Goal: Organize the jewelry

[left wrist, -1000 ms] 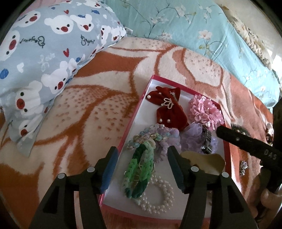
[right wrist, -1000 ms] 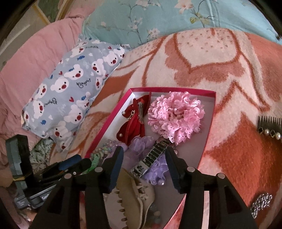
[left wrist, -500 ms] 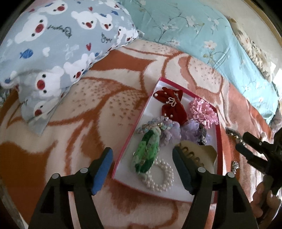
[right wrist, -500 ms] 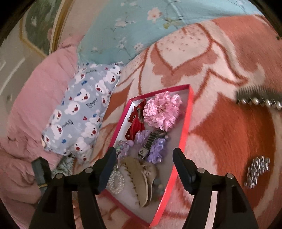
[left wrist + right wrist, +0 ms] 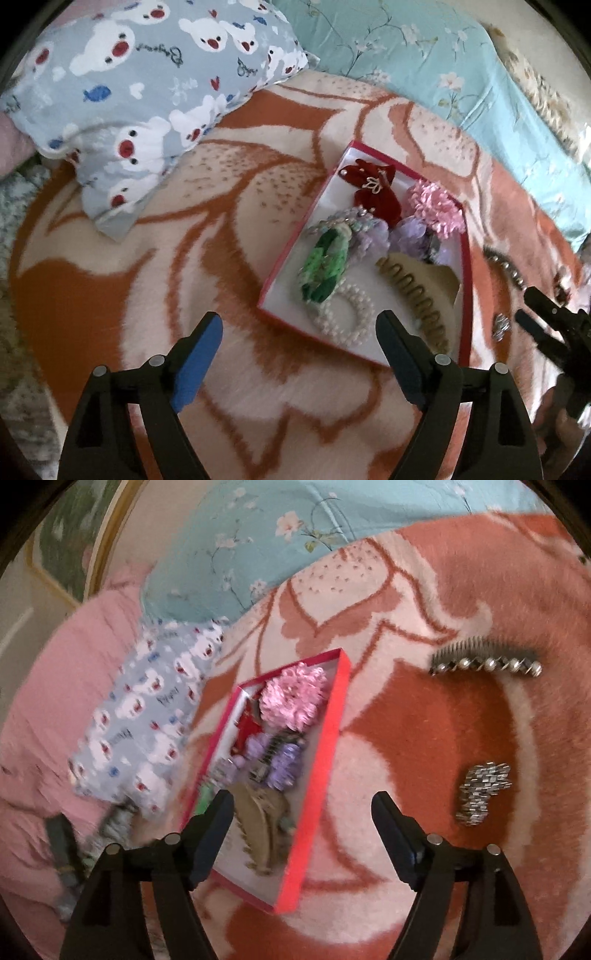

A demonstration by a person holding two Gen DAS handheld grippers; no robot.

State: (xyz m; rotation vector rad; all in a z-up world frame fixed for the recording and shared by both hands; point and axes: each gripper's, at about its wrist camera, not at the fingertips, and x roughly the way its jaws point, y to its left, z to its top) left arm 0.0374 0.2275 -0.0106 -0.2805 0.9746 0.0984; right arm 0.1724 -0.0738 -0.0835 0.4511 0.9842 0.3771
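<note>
Two grippers were held above the blanket (image 5: pixel 110 280), both with jaws spread wide and nothing between them. The left gripper (image 5: pixel 298 339) was poised short of the near edge of the red box (image 5: pixel 466 295), over bare blanket, seemingly kept clear of the work. The right gripper (image 5: pixel 303 819) was raised just past the box's right wall, its open span set over the blanket between the box and the loose pieces, probably in readiness for the next pick.

Inside the box, nearest, a pearl bracelet (image 5: pixel 343 314) and a tan claw clip (image 5: pixel 413 288) had been laid; beyond them a green scrunchie (image 5: pixel 325 266), purple hair flowers (image 5: pixel 410 236), a red velvet bow (image 5: pixel 376 188) and a pink flower clip (image 5: pixel 436 208) were crowded together, evidently gathered there as sorted items.

Outside it, to the right, a rhinestone clip (image 5: pixel 480 794) lay near the gripper, and a pearl comb (image 5: pixel 487 662) farther off; both remained to be collected. Beyond everything, a bear-print pillow (image 5: pixel 147 81) and a floral pillow (image 5: pixel 424 62) were propped.
</note>
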